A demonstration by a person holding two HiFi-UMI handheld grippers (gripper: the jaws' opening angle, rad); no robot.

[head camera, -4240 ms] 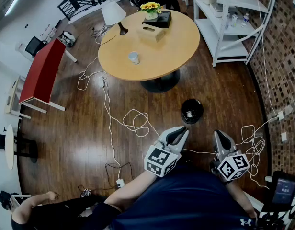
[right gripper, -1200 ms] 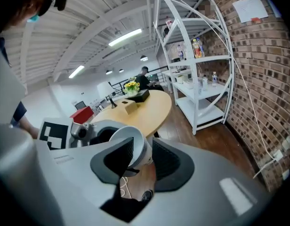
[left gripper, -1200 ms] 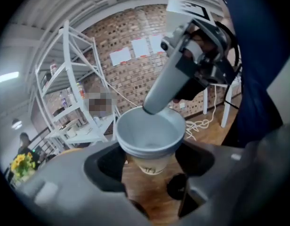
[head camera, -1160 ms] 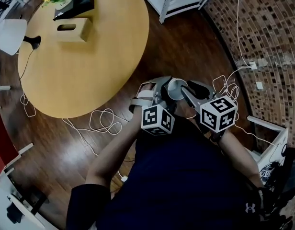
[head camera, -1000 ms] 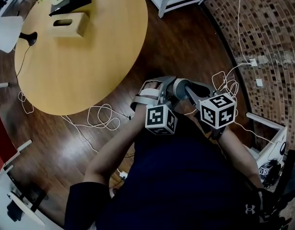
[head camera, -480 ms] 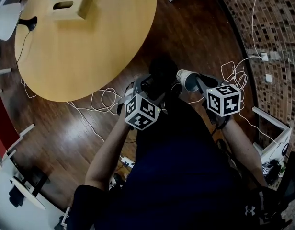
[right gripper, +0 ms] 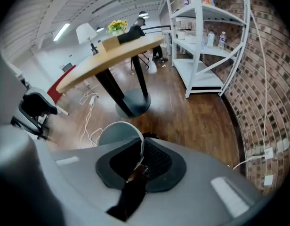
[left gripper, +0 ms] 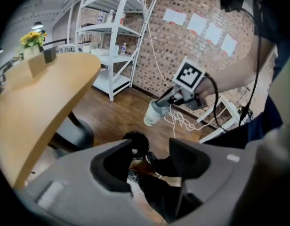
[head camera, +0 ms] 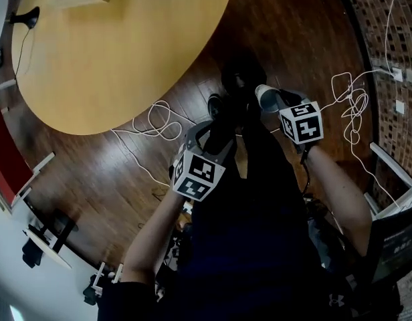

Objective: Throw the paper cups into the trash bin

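A round table [head camera: 126, 45] filled the upper left, with a white cable [head camera: 159, 120] looped on the floor below its edge. The left gripper [left gripper: 150, 147] had drawn back from the cup, and its jaws were closing on nothing. The black bin [head camera: 241, 75], far off seconds earlier, was now close ahead. The cup [head camera: 265, 95] hung at the bin's right edge, pinched by its rim in the right gripper [right gripper: 140, 149]; the drop looked near. Further right lay tangled cables [head camera: 350, 102]. Nothing blocked the bin.
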